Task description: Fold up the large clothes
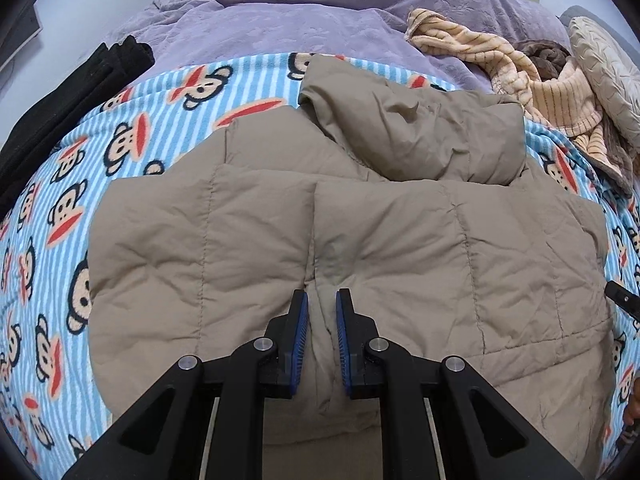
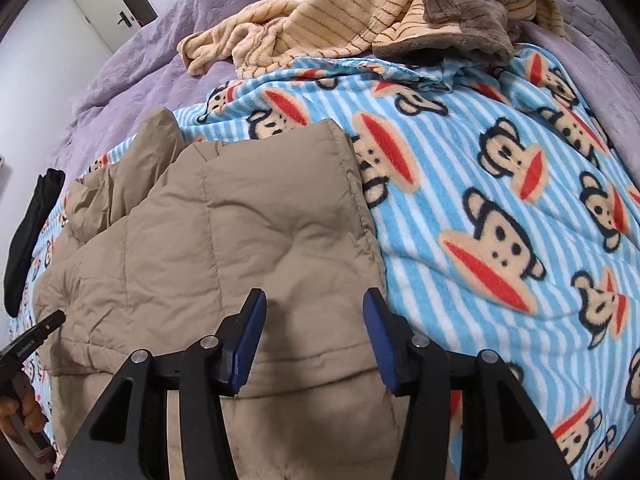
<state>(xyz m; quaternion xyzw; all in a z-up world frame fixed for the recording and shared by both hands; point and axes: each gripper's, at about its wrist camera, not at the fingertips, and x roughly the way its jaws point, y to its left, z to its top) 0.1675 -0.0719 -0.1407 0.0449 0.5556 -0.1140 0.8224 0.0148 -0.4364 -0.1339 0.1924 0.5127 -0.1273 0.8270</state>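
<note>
Black-framed and blue-padded, the left hand-held gripper (image 1: 322, 300) is hovering low over the front seam of the tan quilted jacket (image 1: 280, 240), its jaws standing a narrow gap apart with a ridge of fabric lying between them; whether the pads are pinching that ridge cannot be told. Spreading beneath everything, the purple bedspread (image 1: 320, 12) is covering the bed, and the blue-striped monkey-print blanket (image 2: 500, 200) is lying across it. Resting on that blanket, the jacket is lying flat with its hood (image 1: 420, 136) folded down over the upper back. Beyond the blanket's far edge, a cream striped fleece garment (image 2: 320, 12) is lying in a heap, partly overlapping a brown plush garment (image 2: 460, 20) and a pale quilted pillow (image 1: 604, 68). Along the blanket's left edge, a folded black garment (image 1: 80, 80) is lying. Over the jacket's right hem, the right hand-held gripper (image 2: 314, 304) is hanging with jaws wide apart, gripping nothing.
</note>
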